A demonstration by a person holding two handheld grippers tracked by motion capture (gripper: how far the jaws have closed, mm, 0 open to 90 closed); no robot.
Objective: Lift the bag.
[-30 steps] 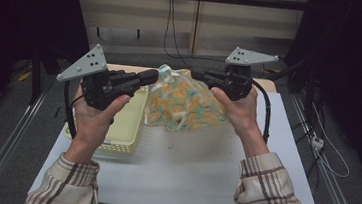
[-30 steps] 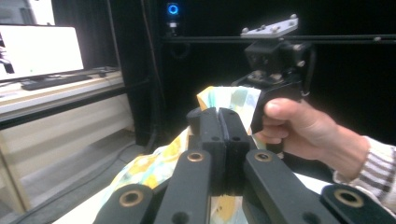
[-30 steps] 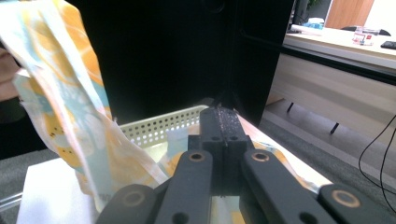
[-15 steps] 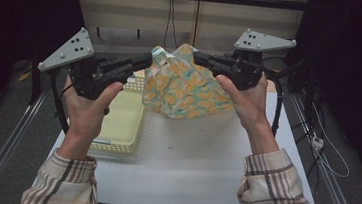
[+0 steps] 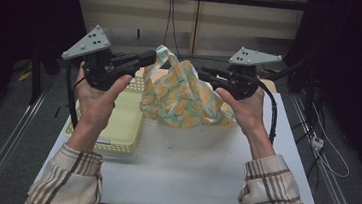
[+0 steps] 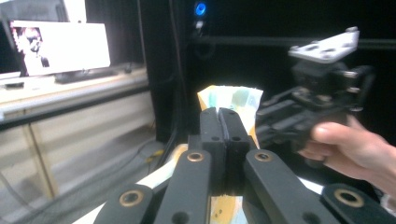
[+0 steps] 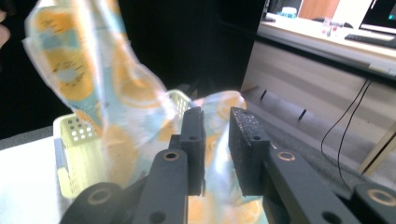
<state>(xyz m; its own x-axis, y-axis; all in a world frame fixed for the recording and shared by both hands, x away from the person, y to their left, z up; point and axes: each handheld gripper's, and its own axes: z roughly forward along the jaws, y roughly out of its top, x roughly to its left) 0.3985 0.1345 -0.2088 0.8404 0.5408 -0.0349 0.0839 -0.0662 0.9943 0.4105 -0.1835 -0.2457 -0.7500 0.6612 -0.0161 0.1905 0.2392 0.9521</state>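
Now the left gripper (image 5: pixel 149 59) is clamped tight on a corner of the patterned cloth (image 5: pixel 182 94); in the left gripper view its jaws sit pressed together with the fabric's edge poking out above them (image 6: pixel 229 100). Over on the other side, the right gripper (image 5: pixel 203 74) has just been opening its jaws: in the right gripper view a clear gap stands between the pads, with cloth lying behind and below that gap (image 7: pixel 217 140) rather than pinched in it. So it looks like one side is held and the other has let go.

The cloth hangs bunched between the two hands, lifted off the white table (image 5: pixel 202 174), its lower folds drooping toward the tabletop and its left part over the edge of the yellow basket (image 5: pixel 121 126), which sits on the table's left side under the left hand (image 5: pixel 96 99).

What does the step ask for? Probably a fresh grip for the right hand (image 5: pixel 246 108). Best to keep the left clamp firm and steady so the cloth stays up, then slide the right jaws along to a clean edge or corner, not a thick wad, before closing. Taking a single layer would let the fabric spread flat; a bunch would only twist it.
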